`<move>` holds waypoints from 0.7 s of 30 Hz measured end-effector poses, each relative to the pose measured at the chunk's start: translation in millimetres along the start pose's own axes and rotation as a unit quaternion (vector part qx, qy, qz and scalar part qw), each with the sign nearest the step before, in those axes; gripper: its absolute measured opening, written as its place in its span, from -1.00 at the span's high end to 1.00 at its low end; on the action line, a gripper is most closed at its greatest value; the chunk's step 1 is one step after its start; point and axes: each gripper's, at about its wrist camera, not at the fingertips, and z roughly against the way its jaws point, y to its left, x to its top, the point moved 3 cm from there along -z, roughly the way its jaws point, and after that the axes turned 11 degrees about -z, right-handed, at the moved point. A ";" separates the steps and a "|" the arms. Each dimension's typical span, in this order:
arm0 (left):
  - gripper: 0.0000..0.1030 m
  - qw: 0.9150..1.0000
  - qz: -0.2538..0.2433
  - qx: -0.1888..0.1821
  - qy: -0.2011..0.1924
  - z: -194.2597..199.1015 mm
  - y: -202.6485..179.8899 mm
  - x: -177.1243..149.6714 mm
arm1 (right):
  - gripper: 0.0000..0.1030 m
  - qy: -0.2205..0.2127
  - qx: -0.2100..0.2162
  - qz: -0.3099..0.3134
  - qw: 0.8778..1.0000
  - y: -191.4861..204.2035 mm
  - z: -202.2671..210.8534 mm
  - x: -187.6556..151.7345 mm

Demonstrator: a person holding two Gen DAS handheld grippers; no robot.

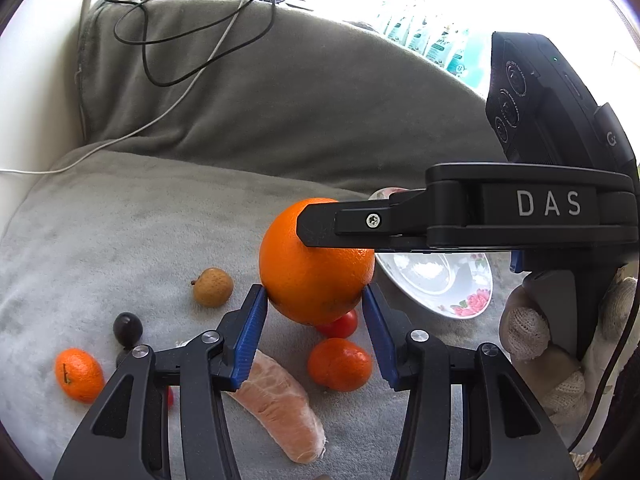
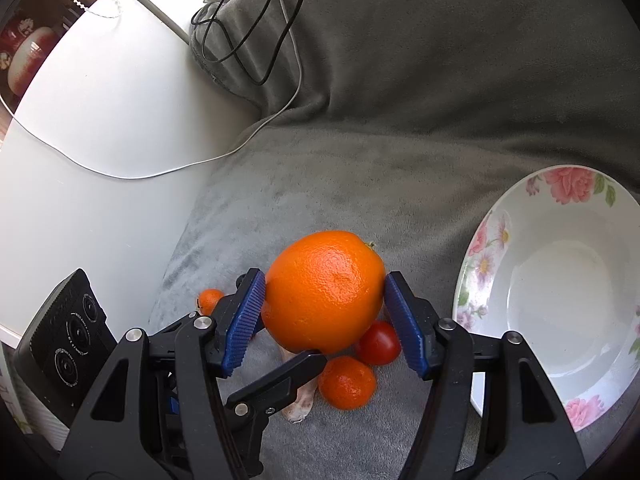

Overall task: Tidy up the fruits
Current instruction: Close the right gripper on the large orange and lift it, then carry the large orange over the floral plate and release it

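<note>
A large orange (image 1: 316,264) is held between both grippers above the grey cushion. My left gripper (image 1: 316,300) has its blue pads on the orange's lower sides. My right gripper (image 2: 324,300) is shut on the same orange (image 2: 326,296); its black finger (image 1: 340,224) crosses the orange in the left wrist view. A white floral plate (image 2: 500,232) lies empty to the right and also shows in the left wrist view (image 1: 472,300). Below the orange lie a tomato (image 2: 378,344), a mandarin (image 2: 346,382) and a carrot (image 1: 280,400).
More fruit lies at left on the cushion: a brownish longan-like fruit (image 1: 213,287), a dark grape (image 1: 127,328) and a small mandarin (image 1: 79,375). Black and white cables (image 2: 256,40) trail over the back cushion. A white surface (image 2: 100,120) borders the cushion at left.
</note>
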 end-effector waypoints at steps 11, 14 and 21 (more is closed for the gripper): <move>0.06 1.000 -0.024 -0.017 -0.006 3.2 -32.8 8.2 | -0.26 -0.024 -0.008 -0.011 1.000 -19.5 35.0 -4.7; 0.06 0.999 -0.032 -0.024 -0.004 0.0 -40.7 10.0 | -0.26 -0.029 -0.010 -0.018 0.999 -28.2 44.5 -6.5; 0.06 0.998 -0.051 -0.037 0.003 -8.8 -63.5 13.2 | -0.26 -0.039 -0.016 -0.035 0.998 -50.2 63.6 -11.2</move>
